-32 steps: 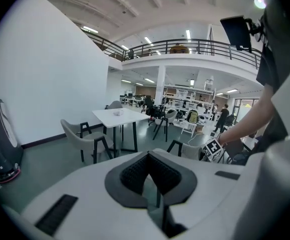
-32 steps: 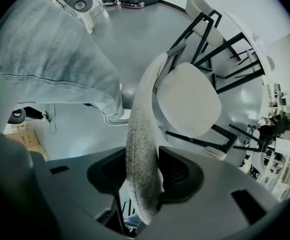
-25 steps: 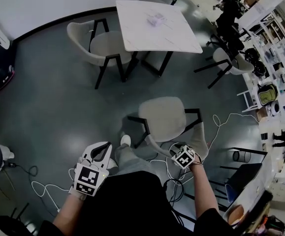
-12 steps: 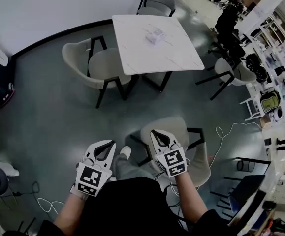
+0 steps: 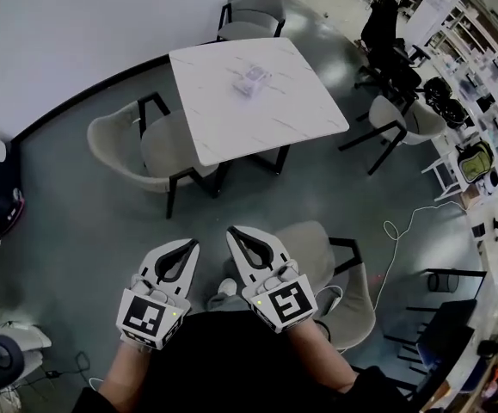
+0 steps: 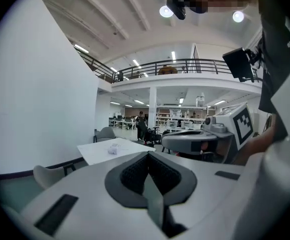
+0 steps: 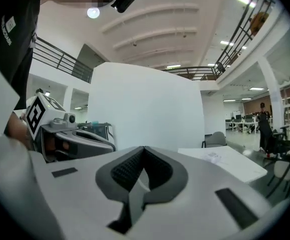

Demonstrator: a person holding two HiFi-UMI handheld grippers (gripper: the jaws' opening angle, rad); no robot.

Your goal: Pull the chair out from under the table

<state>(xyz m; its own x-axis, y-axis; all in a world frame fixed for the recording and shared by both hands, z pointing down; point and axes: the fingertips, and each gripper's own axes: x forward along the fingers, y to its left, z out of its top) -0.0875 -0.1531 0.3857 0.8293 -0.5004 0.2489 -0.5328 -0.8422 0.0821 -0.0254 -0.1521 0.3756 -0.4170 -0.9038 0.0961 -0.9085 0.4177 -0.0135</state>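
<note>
I'm holding left gripper (image 5: pixel 187 252) and right gripper (image 5: pixel 237 237) shut and empty, the right just closed; for the chair (image 5: pixel 115 149) at the table's (image 5: pixel 231 119) left edge, I'd open early.

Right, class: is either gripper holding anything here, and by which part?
Nothing is held. The left gripper and right gripper are shut and empty, clear of the beige padded chair; the right's fingers have just closed on nothing.

From overhead, the head camera looks steeply down on the left gripper (image 5: pixel 193 246) and right gripper (image 5: pixel 231 231); each gripper camera faces nearly level along its jaws, sharing the white table (image 5: pixel 274 101) beyond.
</note>
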